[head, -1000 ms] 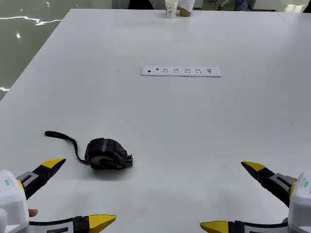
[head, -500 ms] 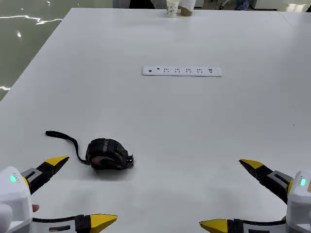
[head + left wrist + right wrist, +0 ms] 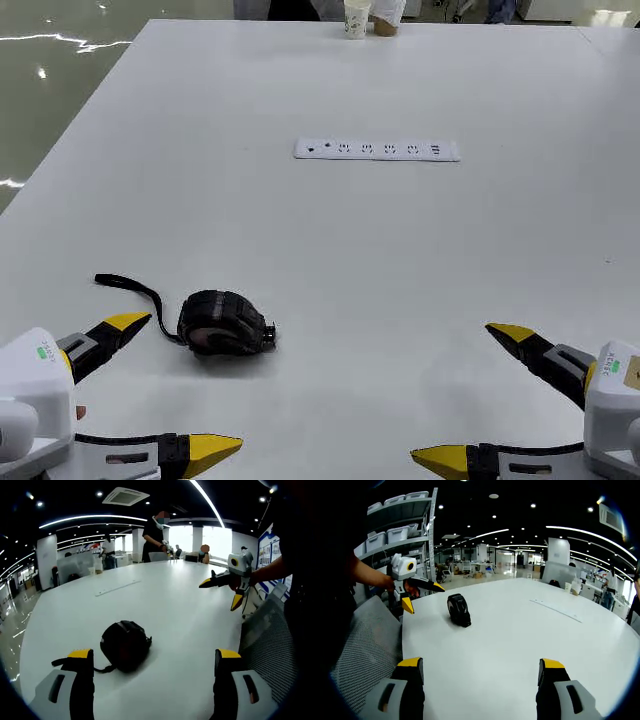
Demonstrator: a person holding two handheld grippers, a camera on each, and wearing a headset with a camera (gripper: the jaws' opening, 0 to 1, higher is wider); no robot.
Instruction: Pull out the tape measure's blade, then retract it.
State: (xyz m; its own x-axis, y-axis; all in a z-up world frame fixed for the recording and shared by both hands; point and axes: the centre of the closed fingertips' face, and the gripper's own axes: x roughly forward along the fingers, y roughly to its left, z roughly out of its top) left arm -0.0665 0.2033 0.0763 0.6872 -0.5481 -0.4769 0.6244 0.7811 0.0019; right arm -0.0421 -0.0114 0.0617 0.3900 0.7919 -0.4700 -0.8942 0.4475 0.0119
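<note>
A broad white bench (image 3: 400, 260) runs away from the camera in the head view, with glossy floor past its left edge. The tape measure (image 3: 224, 323) lies on the bench at lower left, its black strap (image 3: 130, 290) trailing to the upper left. A white power strip (image 3: 377, 150) lies flat in the upper middle, well apart from it, and paper cups (image 3: 356, 17) are cut off by the top edge. The left gripper (image 3: 172, 382) sits at the lower left corner with its yellow-tipped fingers (image 3: 127, 322) spread wide, near the tape measure but not touching it; the right gripper (image 3: 475, 396) at lower right is equally spread over bare bench. In the left gripper view the tape measure lies between the two parted fingers, a little ahead of their tips, part of its strap hidden behind the left one; the right gripper hangs at upper right, a mesh chair (image 3: 267, 640) fills the right side, and people (image 3: 156, 535) stand at the far end. In the right gripper view shelving (image 3: 400, 535) with bins rises at upper left, and the tape measure sits left of centre, just right of the left gripper; its blade end is too small to make out.
</note>
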